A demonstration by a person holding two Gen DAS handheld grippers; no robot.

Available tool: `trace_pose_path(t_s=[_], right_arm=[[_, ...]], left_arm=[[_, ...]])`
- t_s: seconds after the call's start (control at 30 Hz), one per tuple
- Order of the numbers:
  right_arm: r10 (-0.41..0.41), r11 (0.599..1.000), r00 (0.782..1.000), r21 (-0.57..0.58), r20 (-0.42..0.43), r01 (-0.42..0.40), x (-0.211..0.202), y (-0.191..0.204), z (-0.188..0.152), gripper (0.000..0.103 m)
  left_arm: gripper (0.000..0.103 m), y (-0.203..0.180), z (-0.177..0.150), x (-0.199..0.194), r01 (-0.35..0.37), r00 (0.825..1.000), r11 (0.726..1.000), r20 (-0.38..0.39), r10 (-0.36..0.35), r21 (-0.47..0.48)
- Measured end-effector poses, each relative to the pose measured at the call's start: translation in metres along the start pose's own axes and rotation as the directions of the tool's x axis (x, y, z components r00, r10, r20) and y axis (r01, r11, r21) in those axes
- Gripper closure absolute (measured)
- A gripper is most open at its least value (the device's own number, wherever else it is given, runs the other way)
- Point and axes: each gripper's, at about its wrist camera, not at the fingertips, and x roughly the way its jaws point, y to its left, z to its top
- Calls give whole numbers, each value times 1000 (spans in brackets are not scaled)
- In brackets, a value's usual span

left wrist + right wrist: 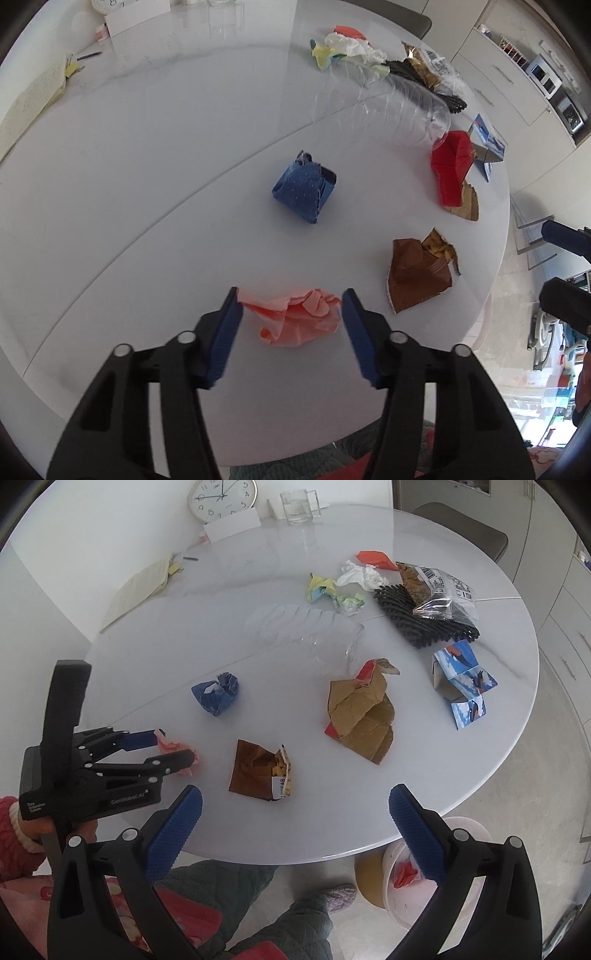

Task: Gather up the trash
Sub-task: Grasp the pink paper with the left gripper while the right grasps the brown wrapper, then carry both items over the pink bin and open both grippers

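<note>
A crumpled pink paper (295, 317) lay on the white table (147, 184) near its front edge, between the two blue pads of the left claw (291, 310). The pads stood apart on either side of the wad, the left one touching its edge, the right one just beside it; the paper was not clamped. In the right wrist view the same claw (173, 747) reached in from the left around the pink wad (177, 749).

The right claw (295, 808) hung over the table's near edge with its two pads wide apart and nothing between them.

Farther out lay one blue wad (301, 188), one brown snack bag (417, 277) torn open, one red-and-brown wrapper (452, 170), and one clear plastic bottle (391, 107) on its side. Beyond these sat a cluster: one white tissue (360, 576), one orange scrap (375, 558), one yellow-and-blue wad (320, 587), one pale green wad (349, 603), one black mesh piece (417, 622), one clear bag (439, 590), and one folded picture strip (463, 683).

Below the table stood one pink bin (476, 829) with a red scrap inside.
</note>
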Motion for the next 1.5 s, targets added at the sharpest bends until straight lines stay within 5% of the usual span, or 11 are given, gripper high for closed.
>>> trace_pose_path(t_s=[0.37, 0.8, 0.9, 1.0, 1.17, 1.23, 1.5], right_arm=[[10, 1000, 1000, 4, -28, -10, 19, 6, 1, 2], [-61, 998, 991, -18, -121, 59, 96, 42, 11, 7], [-123, 991, 987, -62, -107, 117, 103, 50, 12, 16], [-167, 983, 983, -92, -77, 160, 101, 55, 13, 39], [-138, 989, 988, -65, -68, 134, 95, 48, 8, 44], [-91, 996, 994, -18, -61, 90, 82, 35, 4, 62], [-62, 983, 998, 171, 14, 58, 27, -28, -31, 63]], left_arm=[[62, -3, -2, 5, -32, 999, 999, 6, 32, 24], [62, 16, 10, -61, -38, 995, 999, 94, 38, -8], [62, 18, 16, -63, -45, 995, 999, 92, 45, 2], [62, 20, 19, -63, -50, 995, 999, 89, 48, 12], [62, 15, 25, -60, -48, 996, 998, 79, 44, 44], [62, 8, 27, -59, -45, 996, 997, 77, 40, 67], [61, -59, 33, -55, 24, 996, 975, 81, -43, 223]])
